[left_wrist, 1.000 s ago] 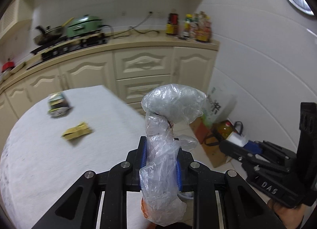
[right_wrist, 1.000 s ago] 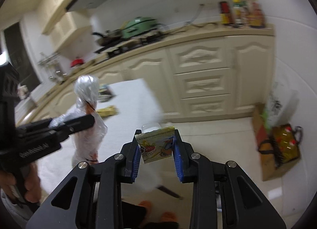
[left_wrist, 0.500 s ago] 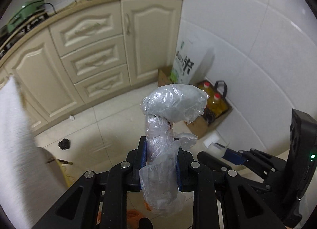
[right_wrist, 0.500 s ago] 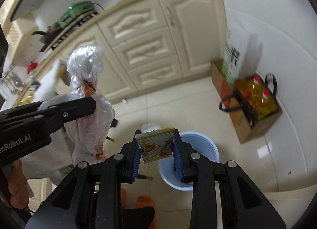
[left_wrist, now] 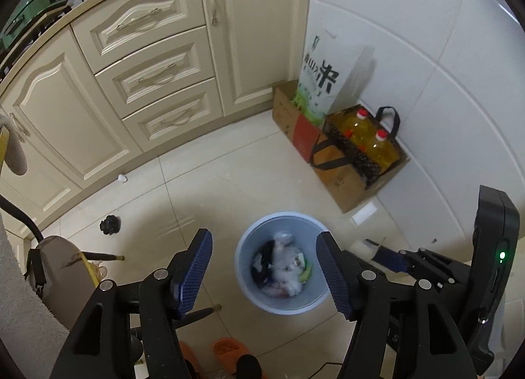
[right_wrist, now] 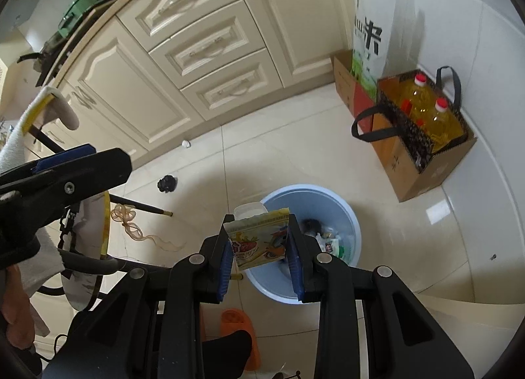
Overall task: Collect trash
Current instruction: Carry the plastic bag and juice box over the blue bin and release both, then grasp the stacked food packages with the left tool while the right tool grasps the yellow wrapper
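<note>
Left gripper: my jaws have just been opening and stand apart with nothing between them; the plastic bag they carried a moment ago is gone from them.
Right gripper: clenched on a printed snack packet, pads pressing its two side edges, its face towards the camera.
Bin: a pale blue round bucket on the tiled floor, well out from the cabinet fronts and near the carton of oil bottles by the wall.
Key relation: in the right wrist view the packet hangs over the bin's near left rim, not over its middle, so I judge the drop wants a small carry towards the far right of the rim first.
Packet axis: its long side runs across, from one pad to the other.
Nearer hand: the right, since it alone holds trash; the left hangs straight above the bin mouth, empty.
Contents: white and dark scraps lie inside; I cannot pick out the bag among them.
Hidden: the packet covers part of the rim, and a white lidded thing behind its top edge is unclear.
</note>
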A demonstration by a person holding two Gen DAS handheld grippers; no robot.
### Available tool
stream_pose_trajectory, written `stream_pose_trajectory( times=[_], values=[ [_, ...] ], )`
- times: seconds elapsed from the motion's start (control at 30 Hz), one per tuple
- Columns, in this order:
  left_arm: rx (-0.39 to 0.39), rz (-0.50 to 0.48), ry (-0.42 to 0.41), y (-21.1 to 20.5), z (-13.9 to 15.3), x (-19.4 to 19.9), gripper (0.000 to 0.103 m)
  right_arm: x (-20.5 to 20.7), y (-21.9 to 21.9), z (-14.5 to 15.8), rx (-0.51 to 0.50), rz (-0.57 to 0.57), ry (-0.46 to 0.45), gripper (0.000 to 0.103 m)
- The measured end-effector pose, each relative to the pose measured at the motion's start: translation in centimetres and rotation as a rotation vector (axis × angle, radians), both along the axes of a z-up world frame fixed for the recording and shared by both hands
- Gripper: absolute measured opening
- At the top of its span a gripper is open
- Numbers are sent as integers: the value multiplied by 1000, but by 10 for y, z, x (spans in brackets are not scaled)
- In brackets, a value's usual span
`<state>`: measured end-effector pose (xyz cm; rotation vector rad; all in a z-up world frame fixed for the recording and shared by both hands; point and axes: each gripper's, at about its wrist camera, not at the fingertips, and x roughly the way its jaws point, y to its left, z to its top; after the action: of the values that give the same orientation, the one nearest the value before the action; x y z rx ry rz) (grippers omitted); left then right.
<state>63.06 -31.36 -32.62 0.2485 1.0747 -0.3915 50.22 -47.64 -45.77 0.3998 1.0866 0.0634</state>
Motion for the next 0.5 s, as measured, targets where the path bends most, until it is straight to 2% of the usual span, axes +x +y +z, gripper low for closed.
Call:
stream_pose_trajectory(
  times=[0.17,0.23,0.3,0.43,0.5],
  values=[
    [-3,26,-20,3,13,-15,62,7,-2,5,-8,-31,-20,34],
    [-12,29,-33,11,27,-26,62,8,-2,10,-8,-41,-20,44],
    [-25,30,-56,18,40,-37,63,6,1,21,-19,-46,-34,51],
    [-44,28,-109,37,71,-65,65,-1,13,54,-24,-36,-78,54],
    [-62,32,-136,53,88,-81,67,-4,23,73,-32,-19,-106,64]
  ],
)
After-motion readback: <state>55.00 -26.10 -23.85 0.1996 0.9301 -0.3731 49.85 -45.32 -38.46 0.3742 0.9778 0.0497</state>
